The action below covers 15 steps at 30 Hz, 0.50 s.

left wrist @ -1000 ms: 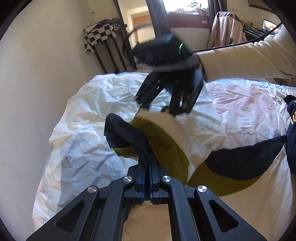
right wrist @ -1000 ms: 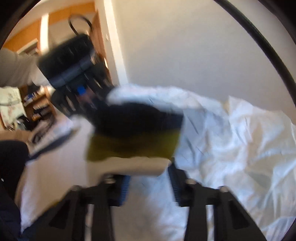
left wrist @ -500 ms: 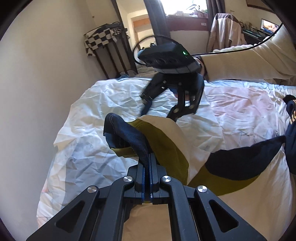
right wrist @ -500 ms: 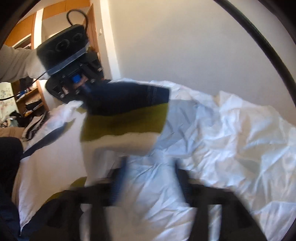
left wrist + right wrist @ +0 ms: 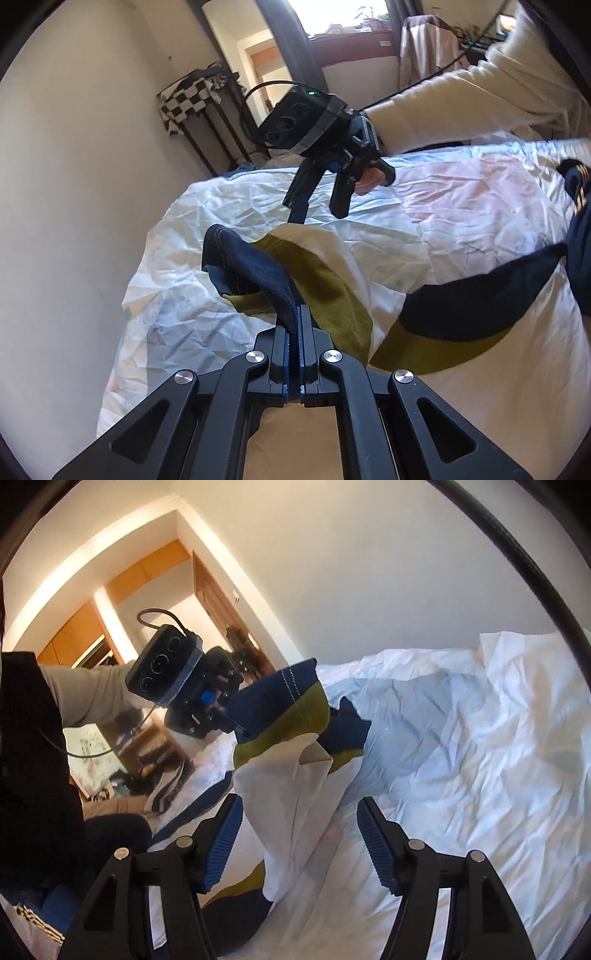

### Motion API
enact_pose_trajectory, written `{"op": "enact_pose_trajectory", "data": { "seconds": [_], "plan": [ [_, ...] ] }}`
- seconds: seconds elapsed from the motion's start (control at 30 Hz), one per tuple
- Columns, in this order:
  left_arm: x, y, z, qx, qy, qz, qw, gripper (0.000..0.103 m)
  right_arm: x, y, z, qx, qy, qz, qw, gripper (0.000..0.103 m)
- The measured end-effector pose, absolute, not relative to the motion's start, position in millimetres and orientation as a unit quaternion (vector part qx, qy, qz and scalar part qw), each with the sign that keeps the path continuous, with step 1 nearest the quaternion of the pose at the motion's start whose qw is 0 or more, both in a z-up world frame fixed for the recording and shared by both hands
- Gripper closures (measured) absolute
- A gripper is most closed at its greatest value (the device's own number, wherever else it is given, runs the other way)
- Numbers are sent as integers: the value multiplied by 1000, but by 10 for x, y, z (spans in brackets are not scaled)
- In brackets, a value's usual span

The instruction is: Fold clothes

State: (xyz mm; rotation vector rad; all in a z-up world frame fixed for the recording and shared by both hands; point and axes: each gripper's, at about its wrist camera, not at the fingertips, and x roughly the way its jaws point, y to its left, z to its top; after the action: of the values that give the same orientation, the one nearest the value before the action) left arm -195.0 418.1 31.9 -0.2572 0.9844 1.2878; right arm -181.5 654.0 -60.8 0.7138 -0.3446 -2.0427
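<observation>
The bed (image 5: 229, 206), under a creased white sheet, carries everything; one long edge runs along the wall and its far end points toward the doorway. Across it lies the garment (image 5: 458, 314), a piece banded in navy, olive and white. Most of it rests flat toward the near edge of the bed, and its long axis runs from that flat body out to the one lifted end.

That lifted end is the navy hem (image 5: 240, 266), raised clear of the sheet above the middle of the bed. The left gripper (image 5: 298, 332) is clenched on it, jaws pressed together with the cloth pinched between them, so the fabric hangs from this single point and sags in a white fold below.

The right gripper (image 5: 297, 845) is released: its jaws have just been opening and now stand wide, with the white fold (image 5: 291, 801) hanging in the gap between the pads but no pad pressing on it. In the left wrist view it hovers beyond the hem, toward the far end of the bed.

So the cloth lies straight ahead of the right gripper and slightly above its pads, while the left alone bears it. The right is the free tool and, by my reading, the one placed to take a fresh hold on the hanging edge.
</observation>
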Motion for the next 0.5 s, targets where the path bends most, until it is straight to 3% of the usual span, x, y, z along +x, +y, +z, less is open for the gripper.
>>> {"op": "enact_pose_trajectory", "data": {
  "seconds": [0.17,0.4,0.5],
  "plan": [
    [-1875,4108,305,-115,435,573,685,100,-1873,6460,-410,242,-136,-833,478,34],
    [-1859,4106,342,-116,430,578,684,100,-2031,6061,-368,279,-93,-797,527,35],
    [-1885,4088,347,-115,431,580,681,100,-1934,6114,-367,265,-103,-790,543,46]
  ]
}}
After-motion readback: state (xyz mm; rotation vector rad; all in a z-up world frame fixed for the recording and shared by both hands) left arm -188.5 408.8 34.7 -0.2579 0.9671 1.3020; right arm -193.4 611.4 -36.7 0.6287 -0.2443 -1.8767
